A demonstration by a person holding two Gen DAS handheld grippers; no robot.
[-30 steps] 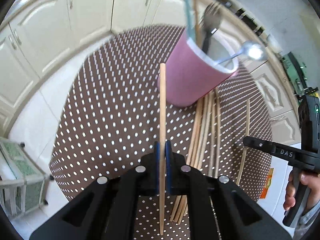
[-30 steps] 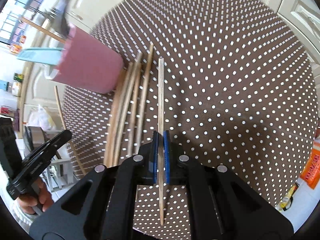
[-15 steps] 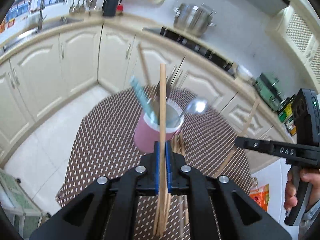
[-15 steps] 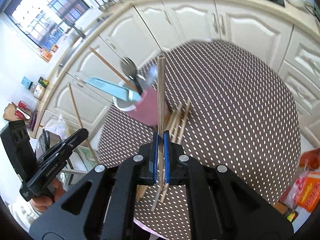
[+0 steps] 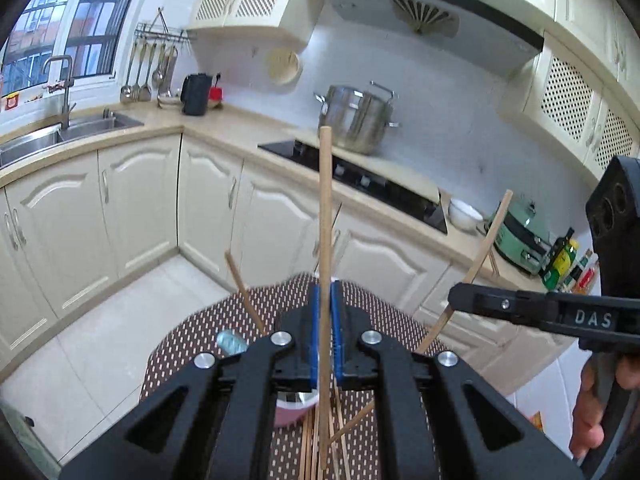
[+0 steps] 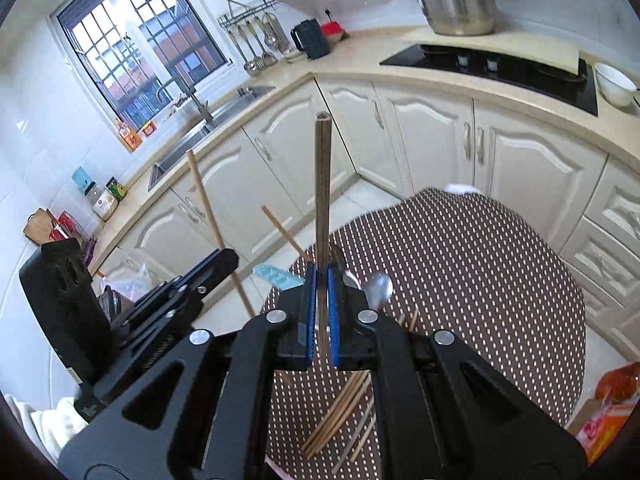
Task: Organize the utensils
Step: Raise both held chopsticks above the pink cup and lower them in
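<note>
My left gripper (image 5: pixel 325 304) is shut on a wooden chopstick (image 5: pixel 325 208) that stands up from its blue pads. Below it, mostly hidden by the fingers, is the pink cup (image 5: pixel 294 414), holding another chopstick (image 5: pixel 244 292) and a pale blue utensil (image 5: pixel 230 340). My right gripper (image 6: pixel 322 280) is shut on a darker chopstick (image 6: pixel 322 192). Behind it a spoon (image 6: pixel 380 286) and the blue utensil (image 6: pixel 278 276) stick out. Several loose chopsticks (image 6: pixel 344 404) lie on the dotted brown table (image 6: pixel 480 280). Each gripper shows in the other's view, holding its stick in the air.
Cream cabinets ring the table on the far sides. A steel pot (image 5: pixel 356 120) stands by the black hob (image 5: pixel 360 176), and a sink (image 6: pixel 200 136) is under the window. An orange packet (image 6: pixel 612 412) lies on the floor at the right.
Both grippers have risen from the table and tilted upward, each carrying its chopstick. The views now take in the counters, and the cup has slid beneath the fingers.
</note>
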